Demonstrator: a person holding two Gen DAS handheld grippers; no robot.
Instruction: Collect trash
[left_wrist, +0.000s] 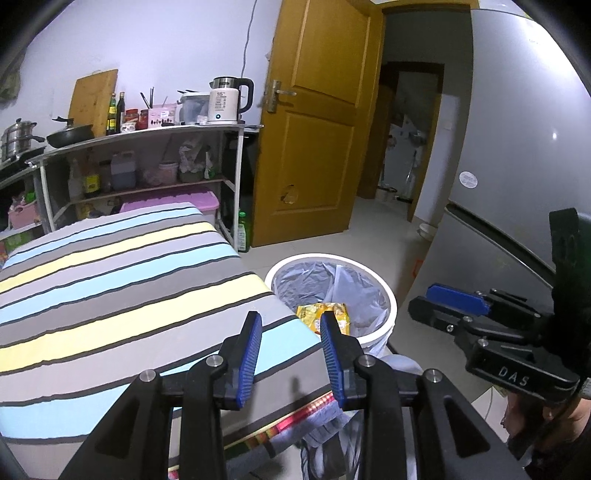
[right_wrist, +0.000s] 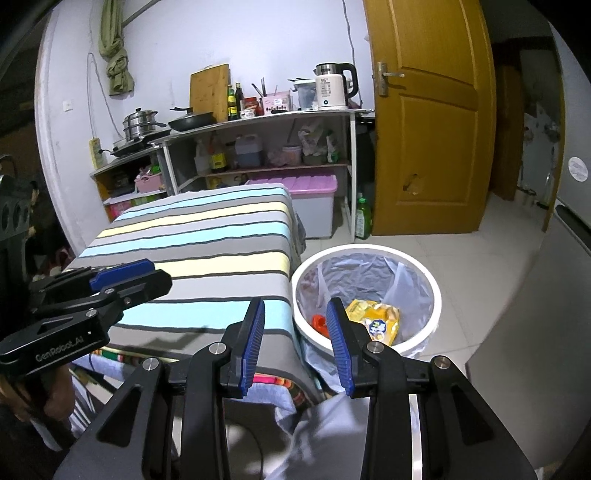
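Observation:
A white round trash bin (left_wrist: 384, 291) (right_wrist: 369, 249) with a clear plastic liner stands on the floor by the corner of the striped surface (left_wrist: 129, 277) (right_wrist: 207, 229). Inside lie a yellow snack wrapper (left_wrist: 312, 314) (right_wrist: 382, 317) and a red-orange piece (right_wrist: 318, 320). My left gripper (left_wrist: 291, 319) (right_wrist: 122, 275) is open with nothing between its blue pads, hovering over the striped corner next to the bin. My right gripper (right_wrist: 296, 304) (left_wrist: 448, 301) is also open and holds nothing, just short of the bin's near rim.
A shelf unit (left_wrist: 147, 129) (right_wrist: 258, 118) behind carries a kettle (left_wrist: 225, 99), pan and bottles. A yellow wooden door (left_wrist: 314, 129) (right_wrist: 432, 129) stands open, a green bottle (right_wrist: 362, 218) by it. A grey fridge (left_wrist: 517, 129) rises at the right. Pale tiled floor surrounds the bin.

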